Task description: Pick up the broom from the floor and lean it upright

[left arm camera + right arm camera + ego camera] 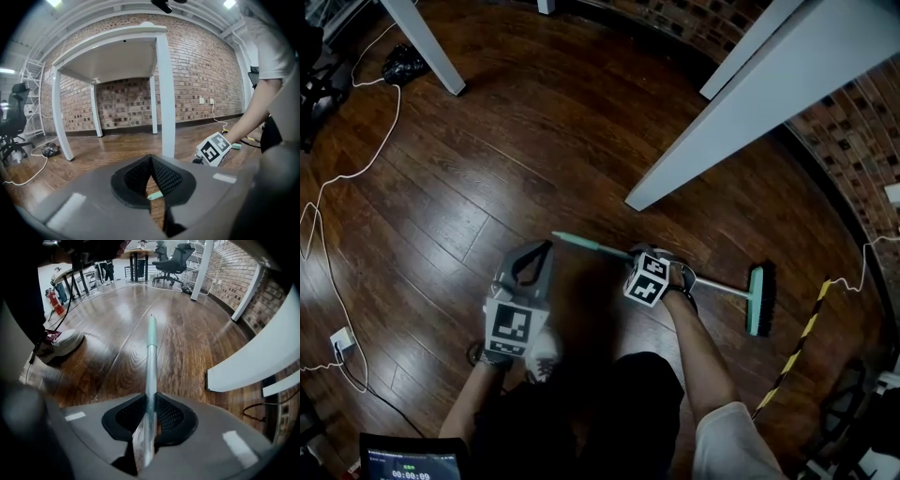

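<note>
The broom lies on the dark wooden floor, with a teal grip (586, 244), a metal shaft and a teal brush head (758, 300) at the right. My right gripper (654, 262) points steeply down onto the shaft near its middle. In the right gripper view the broom handle (151, 348) runs straight out between the jaws, and the right gripper (149, 398) is shut on it. My left gripper (546, 246) hovers just left of the teal grip's end. In its own view the left gripper (150, 159) is shut and holds nothing; the teal handle tip (154, 195) shows below it.
A white table leg (741, 108) slants down close behind the broom, and another leg (427, 47) stands at the far left. White cables (356, 159) trail over the floor on the left. A brick wall (853, 141) and a yellow-black striped cord (797, 347) border the right. A shoe (542, 356) is below.
</note>
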A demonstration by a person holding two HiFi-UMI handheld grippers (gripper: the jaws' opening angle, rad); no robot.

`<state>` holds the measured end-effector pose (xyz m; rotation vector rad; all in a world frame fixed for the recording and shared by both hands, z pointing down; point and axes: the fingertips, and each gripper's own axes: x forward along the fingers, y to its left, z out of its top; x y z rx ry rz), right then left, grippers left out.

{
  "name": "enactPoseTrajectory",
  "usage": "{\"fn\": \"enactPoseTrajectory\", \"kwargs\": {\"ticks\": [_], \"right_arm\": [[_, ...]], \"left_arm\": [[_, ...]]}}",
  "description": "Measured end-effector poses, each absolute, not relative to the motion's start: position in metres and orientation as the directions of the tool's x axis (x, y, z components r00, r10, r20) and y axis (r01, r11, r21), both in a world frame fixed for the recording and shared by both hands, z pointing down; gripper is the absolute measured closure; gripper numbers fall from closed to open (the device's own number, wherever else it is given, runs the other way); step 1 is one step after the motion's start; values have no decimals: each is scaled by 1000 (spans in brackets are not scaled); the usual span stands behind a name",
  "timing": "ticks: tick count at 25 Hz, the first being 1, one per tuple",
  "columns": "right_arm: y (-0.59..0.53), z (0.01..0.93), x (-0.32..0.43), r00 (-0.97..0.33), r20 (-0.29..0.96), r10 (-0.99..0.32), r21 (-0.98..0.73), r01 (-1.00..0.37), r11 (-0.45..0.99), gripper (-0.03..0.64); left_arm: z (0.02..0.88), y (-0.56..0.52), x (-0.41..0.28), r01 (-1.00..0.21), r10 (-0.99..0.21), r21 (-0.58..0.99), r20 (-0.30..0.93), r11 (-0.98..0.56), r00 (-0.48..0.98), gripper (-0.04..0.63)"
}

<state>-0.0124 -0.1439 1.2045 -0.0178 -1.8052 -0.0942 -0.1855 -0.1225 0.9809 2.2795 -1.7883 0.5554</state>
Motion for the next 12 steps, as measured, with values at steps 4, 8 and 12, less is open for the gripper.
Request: {"fn": "enactPoseTrajectory", "kwargs": {"ticks": [4, 8, 12], "right_arm": [[-156, 1175, -6, -264, 960, -88, 99, 30, 995, 529], [-160, 1142, -1, -293, 948, -129, 134, -1, 991, 531], [-164, 1091, 9, -312, 931, -192, 186, -48, 981, 531]], "left_arm": [[964, -116, -184, -976, -914, -52, 363, -213, 180, 595], [940, -108, -186, -984, -938, -27, 307, -176, 159, 595], [914, -106, -183, -988, -937, 21, 316, -152, 151, 595]]}}
